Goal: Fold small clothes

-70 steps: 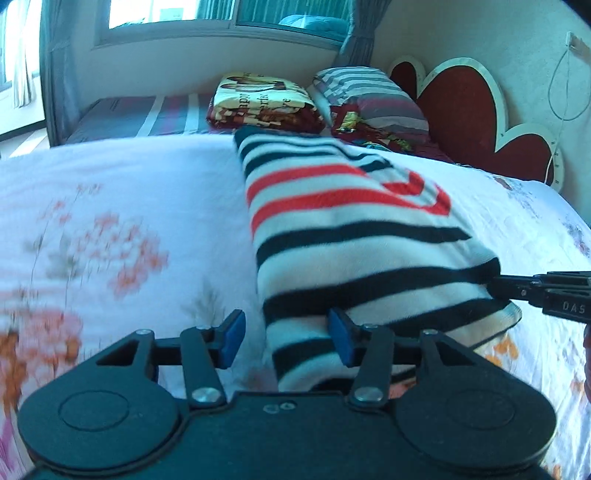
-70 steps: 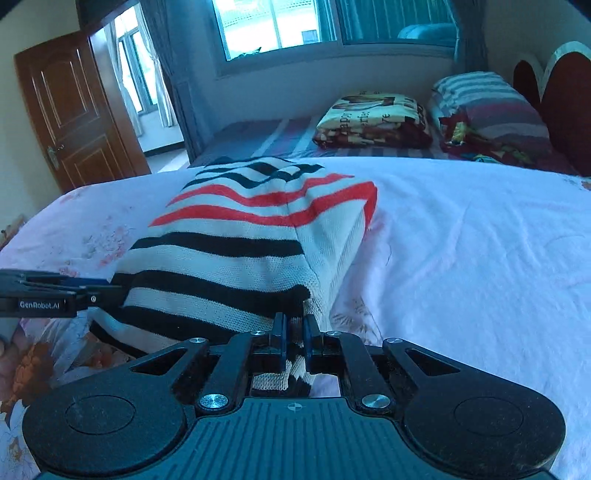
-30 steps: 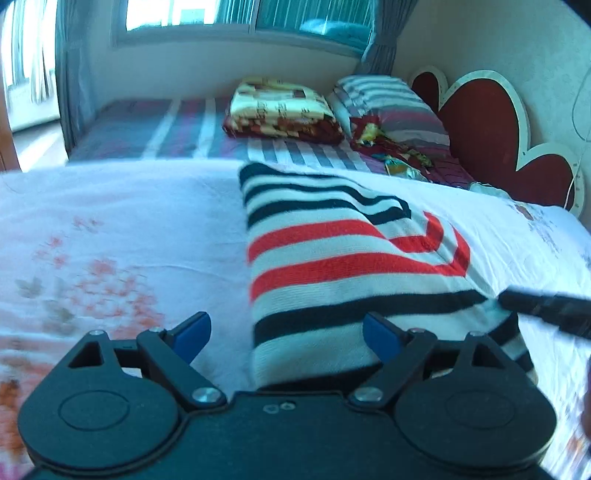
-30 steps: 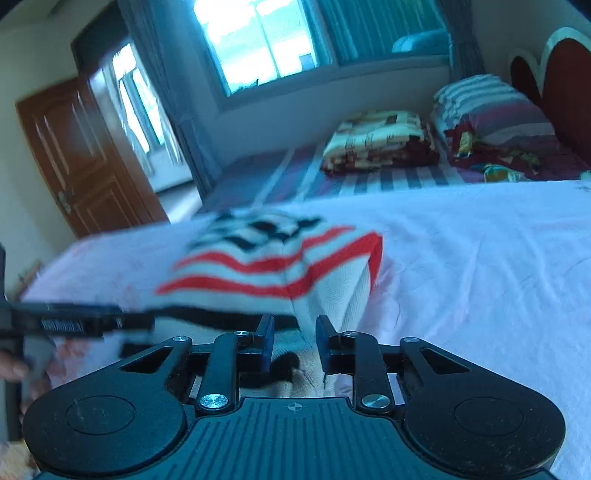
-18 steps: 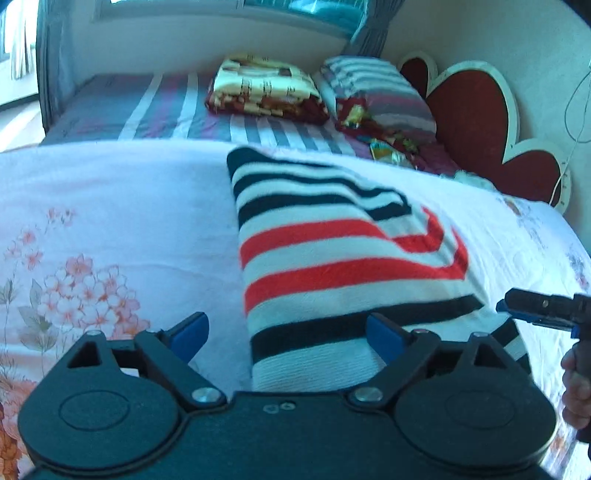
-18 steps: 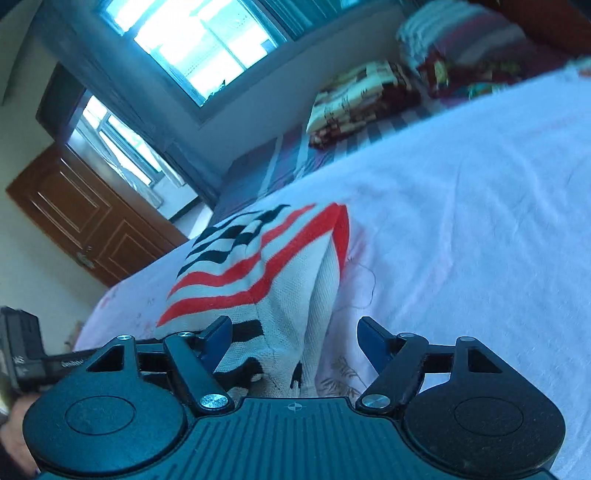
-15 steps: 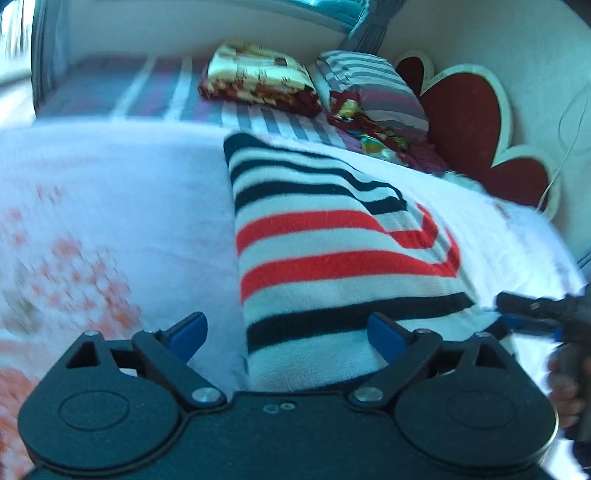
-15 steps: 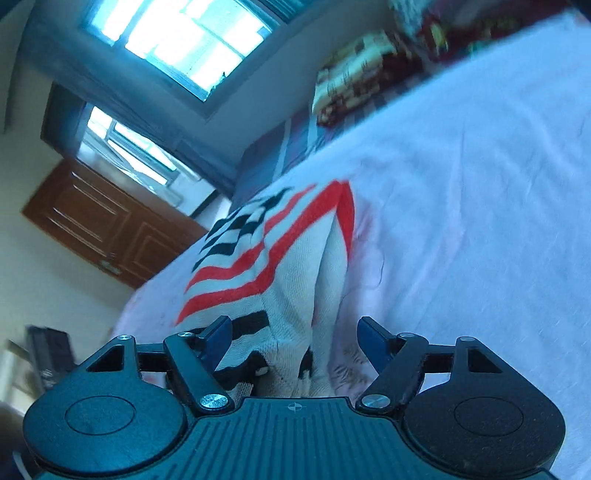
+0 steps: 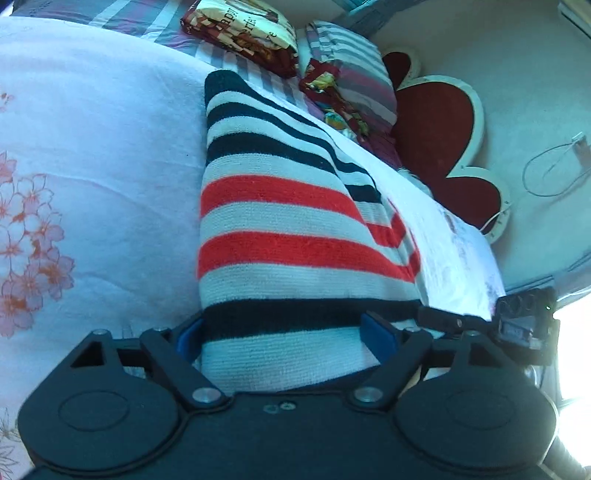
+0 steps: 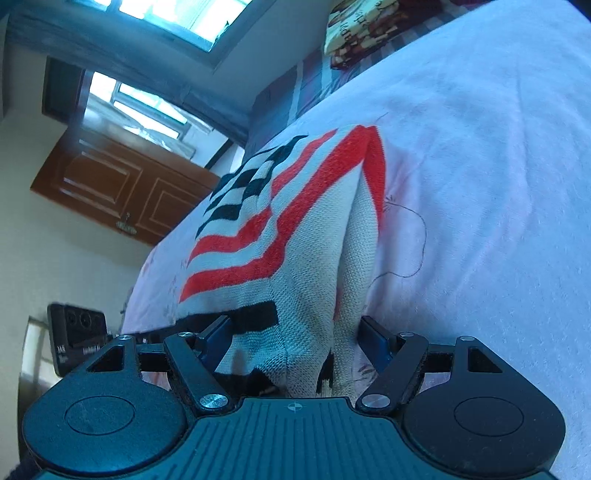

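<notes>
A knitted garment (image 9: 280, 229) with white, black and red stripes lies folded lengthwise on the white floral bedspread (image 9: 92, 147). My left gripper (image 9: 282, 338) is open, its blue fingers straddling the garment's near left end. My right gripper (image 10: 295, 336) is open too, its fingers on either side of the garment's (image 10: 295, 236) near right corner, where two layers show. The right gripper's tip (image 9: 480, 325) shows at the right edge of the left wrist view. The left gripper's body (image 10: 79, 338) shows at the left of the right wrist view.
A folded patterned blanket (image 9: 240, 33) and a striped pillow (image 9: 347, 74) lie at the head of the bed. A red heart-shaped headboard (image 9: 443, 147) stands behind them. A wooden door (image 10: 122, 188) and windows are across the room.
Both grippers have opened wide, the right one letting go of the garment's corner, and both have moved forward and tilted so the garment's near edge sits between their fingers.
</notes>
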Tool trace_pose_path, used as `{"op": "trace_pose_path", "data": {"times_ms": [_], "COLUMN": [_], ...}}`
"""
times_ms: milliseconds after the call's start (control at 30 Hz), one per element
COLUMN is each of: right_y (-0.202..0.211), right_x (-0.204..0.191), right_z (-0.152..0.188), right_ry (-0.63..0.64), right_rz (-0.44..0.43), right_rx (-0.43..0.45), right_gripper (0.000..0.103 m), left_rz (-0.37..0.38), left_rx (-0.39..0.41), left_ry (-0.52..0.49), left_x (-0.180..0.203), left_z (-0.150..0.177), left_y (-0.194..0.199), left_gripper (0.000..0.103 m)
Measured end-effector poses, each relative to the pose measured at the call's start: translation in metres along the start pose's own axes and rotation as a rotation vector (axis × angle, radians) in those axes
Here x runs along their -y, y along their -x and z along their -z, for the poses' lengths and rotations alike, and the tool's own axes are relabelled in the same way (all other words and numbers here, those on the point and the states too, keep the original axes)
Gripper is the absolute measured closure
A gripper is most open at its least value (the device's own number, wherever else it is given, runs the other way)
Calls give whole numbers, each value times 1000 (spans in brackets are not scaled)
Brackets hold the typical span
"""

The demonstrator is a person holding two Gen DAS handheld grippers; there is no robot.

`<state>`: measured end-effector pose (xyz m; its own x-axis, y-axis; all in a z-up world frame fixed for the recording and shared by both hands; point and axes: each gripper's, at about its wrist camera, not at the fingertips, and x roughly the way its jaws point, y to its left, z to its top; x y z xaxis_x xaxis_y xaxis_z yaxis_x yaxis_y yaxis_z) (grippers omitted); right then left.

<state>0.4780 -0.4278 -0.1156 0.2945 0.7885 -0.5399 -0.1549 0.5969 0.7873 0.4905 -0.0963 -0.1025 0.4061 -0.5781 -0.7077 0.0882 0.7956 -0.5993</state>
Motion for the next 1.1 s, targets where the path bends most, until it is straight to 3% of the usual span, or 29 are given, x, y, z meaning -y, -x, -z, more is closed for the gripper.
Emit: {"op": "trace_pose_path", "data": {"times_ms": [133,300,367,633,767,800,867,900,1033,1100], "right_y": [0,-15,-13,-1,-20,-25,-32,-31,-37,-38], "right_x": [9,-18,-23,13,-26,-38,-55,-58,-75,-85], "right_z": [0,4,10,11,9,12,22,24,36,43], "right_ry": [-21,132,172,-69,134,208,332,341,404,422], "right_rz": [-22,80,107,-26,119,183,272,265,327,334], "right_rx": [20,22,19,72,50,45,48,56,95,116], "right_gripper": [31,31,38,38,38,41,59,66,69,70], "left_rz": [-9,-72,-82,-48,-76,-98,-142,-154,-194,-199], "left_rx": [11,29,27,46,50,53,61,66,98,125], "left_ry": [-7,-58,-71,-73,-80,-90,-137,-152,-225,-247], "left_x": [2,17,19,11,17,21,33,37,51,56], "left_z": [2,2,2,6,6,7,9,10,14,16], "left_y": [-3,-11,-12,-8,-10,-11,-15,-16,-12,-5], "left_gripper": [18,18,18,18,19,19,22,24,36,50]}}
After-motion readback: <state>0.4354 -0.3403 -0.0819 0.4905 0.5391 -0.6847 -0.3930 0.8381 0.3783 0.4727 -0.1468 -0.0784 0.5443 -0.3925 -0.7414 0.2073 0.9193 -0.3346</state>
